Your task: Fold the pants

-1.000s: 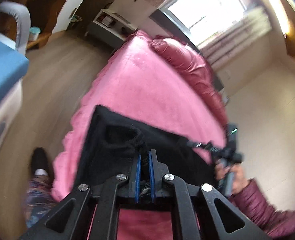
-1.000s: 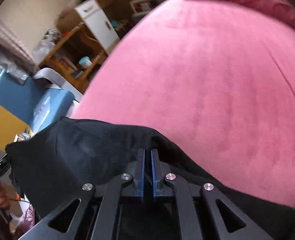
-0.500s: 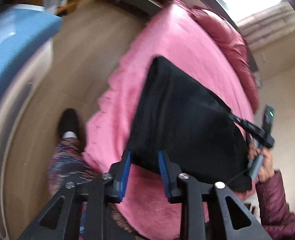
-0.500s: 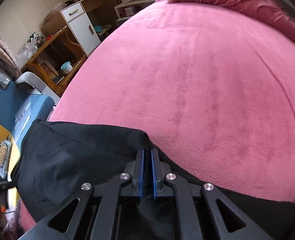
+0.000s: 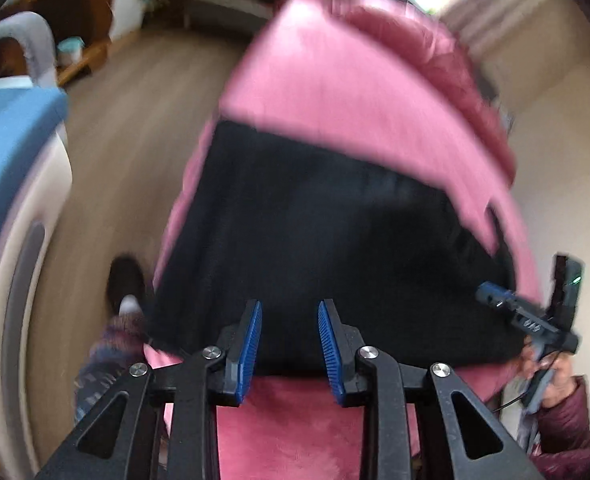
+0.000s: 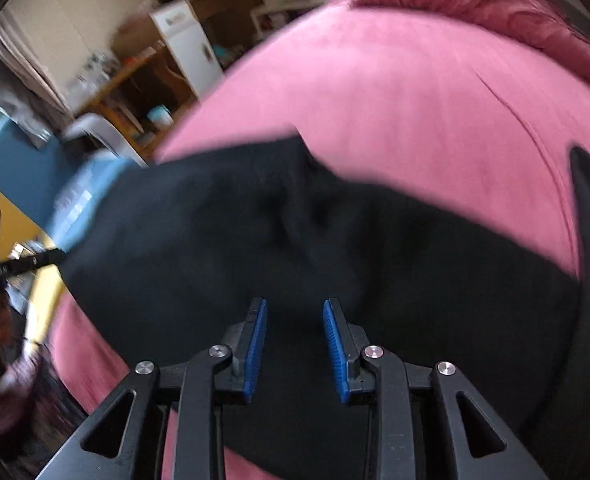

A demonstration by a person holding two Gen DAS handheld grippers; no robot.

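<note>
The black pants (image 5: 327, 240) lie folded in a flat rectangle near the edge of the pink bed (image 5: 343, 80). My left gripper (image 5: 290, 344) is open and empty, just above the near edge of the pants. In the right wrist view the pants (image 6: 295, 248) spread across the pink bed (image 6: 415, 100), and my right gripper (image 6: 295, 344) is open and empty above them. The right gripper also shows in the left wrist view (image 5: 531, 320) at the pants' right edge. Both views are blurred.
A blue and white appliance (image 5: 11, 168) stands left of the bed on the wood floor (image 5: 135, 128). A crumpled pink duvet (image 5: 435, 52) lies at the bed's far end. Wooden shelves and a white cabinet (image 6: 187, 48) stand by the wall. My shoe (image 5: 125, 280) is beside the bed.
Both grippers were shut on the pants a second ago. The left opened first, then the right. The pants now lie flat on the bed and both grippers have drawn back.
</note>
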